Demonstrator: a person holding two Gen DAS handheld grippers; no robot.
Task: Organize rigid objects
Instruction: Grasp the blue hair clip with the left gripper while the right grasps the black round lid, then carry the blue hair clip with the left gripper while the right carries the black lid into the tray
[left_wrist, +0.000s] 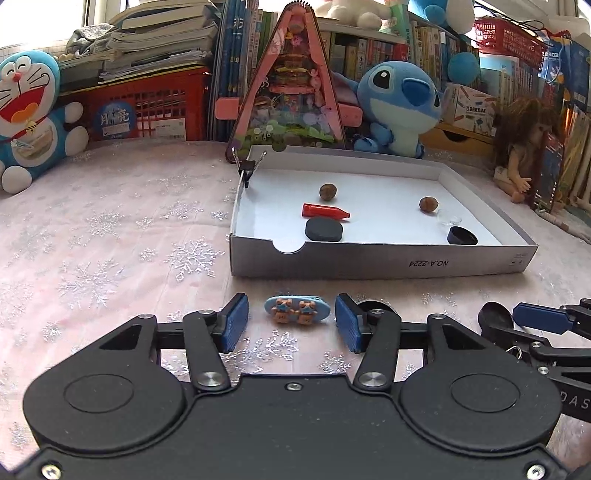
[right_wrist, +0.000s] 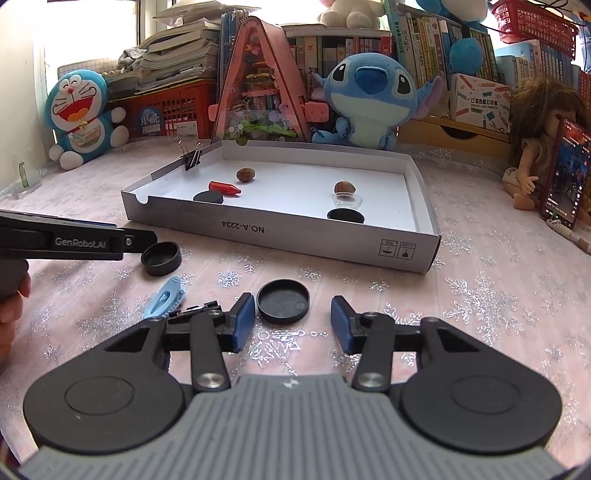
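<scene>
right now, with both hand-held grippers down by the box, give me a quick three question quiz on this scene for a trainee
1. True or false: the red crayon lies inside the white box.
2. Multiple choice: what sits between the fingers of the left hand-held gripper? A) walnut B) blue hair clip C) binder clip
3. Short answer: what lies on the tablecloth between the open fingers of the right hand-held gripper?

Key
1. True
2. B; the fingers stand open on either side of it, not touching
3. A round black lid, hollow side up
</scene>
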